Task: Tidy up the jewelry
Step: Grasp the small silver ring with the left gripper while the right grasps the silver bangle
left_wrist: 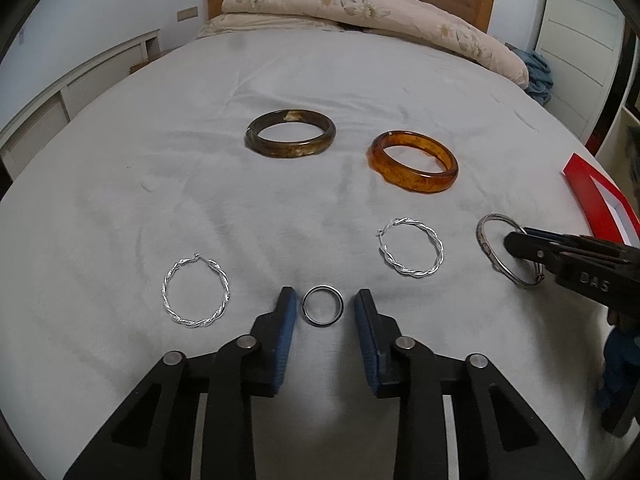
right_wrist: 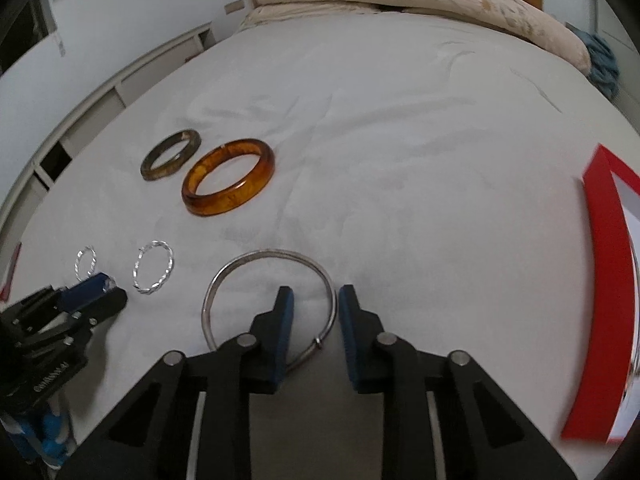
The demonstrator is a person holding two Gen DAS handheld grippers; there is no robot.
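Jewelry lies on a white bedspread [left_wrist: 320,80]. My left gripper [left_wrist: 325,300] is open, its jaws either side of a small silver ring [left_wrist: 323,305]. Two twisted silver hoops lie left [left_wrist: 195,291] and right [left_wrist: 412,246] of it. A dark brown bangle [left_wrist: 291,133] and an amber bangle [left_wrist: 413,161] lie further back. My right gripper [right_wrist: 316,300] is open, straddling the right rim of a thin silver bangle [right_wrist: 256,258]; the left jaw is inside the bangle, the right jaw outside. The right gripper also shows in the left wrist view [left_wrist: 516,244].
A red box [right_wrist: 600,280] with a white lining lies at the right edge of the bed. A folded floral quilt [left_wrist: 360,4] and the wooden headboard are at the far end. White cabinets run along the left.
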